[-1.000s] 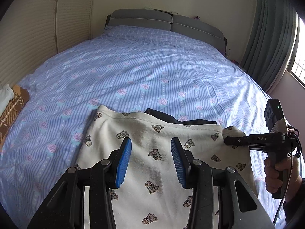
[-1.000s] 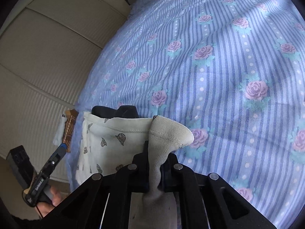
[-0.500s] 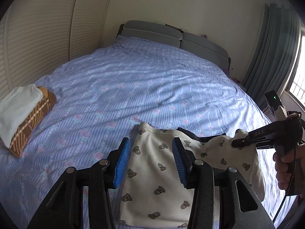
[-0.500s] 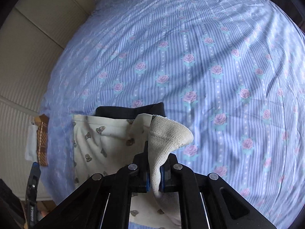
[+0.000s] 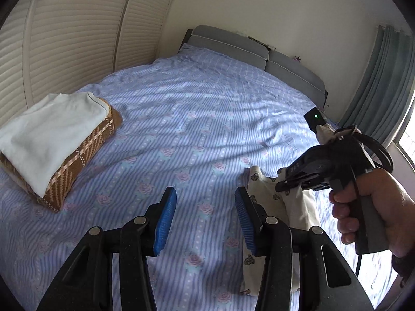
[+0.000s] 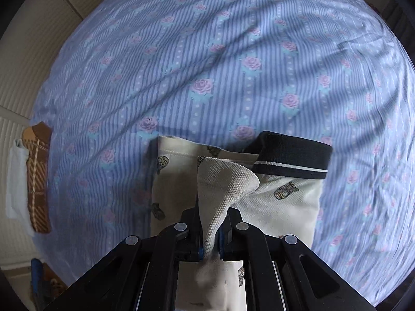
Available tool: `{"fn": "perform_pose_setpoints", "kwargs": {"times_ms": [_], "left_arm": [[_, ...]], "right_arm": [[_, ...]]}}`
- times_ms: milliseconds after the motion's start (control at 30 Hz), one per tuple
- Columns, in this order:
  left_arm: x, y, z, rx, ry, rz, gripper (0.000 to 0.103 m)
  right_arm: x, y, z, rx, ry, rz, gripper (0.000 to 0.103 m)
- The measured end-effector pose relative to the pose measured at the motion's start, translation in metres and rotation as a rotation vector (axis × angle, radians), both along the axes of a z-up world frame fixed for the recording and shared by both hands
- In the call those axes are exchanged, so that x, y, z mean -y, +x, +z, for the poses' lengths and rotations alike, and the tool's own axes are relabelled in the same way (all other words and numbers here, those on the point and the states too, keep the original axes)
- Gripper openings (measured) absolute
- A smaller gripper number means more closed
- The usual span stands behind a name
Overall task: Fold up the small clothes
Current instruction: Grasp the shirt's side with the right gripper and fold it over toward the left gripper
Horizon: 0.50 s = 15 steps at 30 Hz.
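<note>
Showing only rightward: shirt collar.

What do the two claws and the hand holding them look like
Both claws are black plastic with silver pivot bolts. The left claw has ribbed blue pads. The right claw carries white lettering, a green-lit box and black cables, gripped by a bare hand.

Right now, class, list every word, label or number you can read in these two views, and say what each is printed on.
"DAS": pale letters on the side of the right tongs, small and tilted, so read with some doubt.
Cream garment: small cartoon figures only, no words readable.
No other text can be made out.
</note>
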State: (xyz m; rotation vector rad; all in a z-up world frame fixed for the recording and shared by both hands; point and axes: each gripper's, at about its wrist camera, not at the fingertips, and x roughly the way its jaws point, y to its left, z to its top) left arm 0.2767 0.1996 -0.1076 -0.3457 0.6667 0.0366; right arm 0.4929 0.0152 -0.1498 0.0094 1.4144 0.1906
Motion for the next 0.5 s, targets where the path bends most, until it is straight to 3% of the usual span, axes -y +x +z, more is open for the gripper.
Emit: {"fn": "perform_pose_setpoints", "kwargs": {"times_ms": [200,333,367,500], "left_arm": [[0.002,0.0,-0.011,0.006,-0.004,-0.043,0.046],[0.011,-0.002,-0.018,0.0,-0.022,-0.073,0.046],[0.015,-0.003,-0.02,0.0,-0.027,-0.085,0.046],[0.03,-0.009,-0.023,0.026,-0.069,-0.174,0.046]], "right_arm": [[-0.006,0.006,-0.016,-0.01,0.004,-0.001,0.009],[-0.01,0.002,-0.018,0.011,-0.016,0.076,0.011],[-0.012,-0.001,-0.016,0.026,-0.028,0.102,0.013],[-0.009,-0.019,0.001,0.094,-0.034,0.176,0.037]]}}
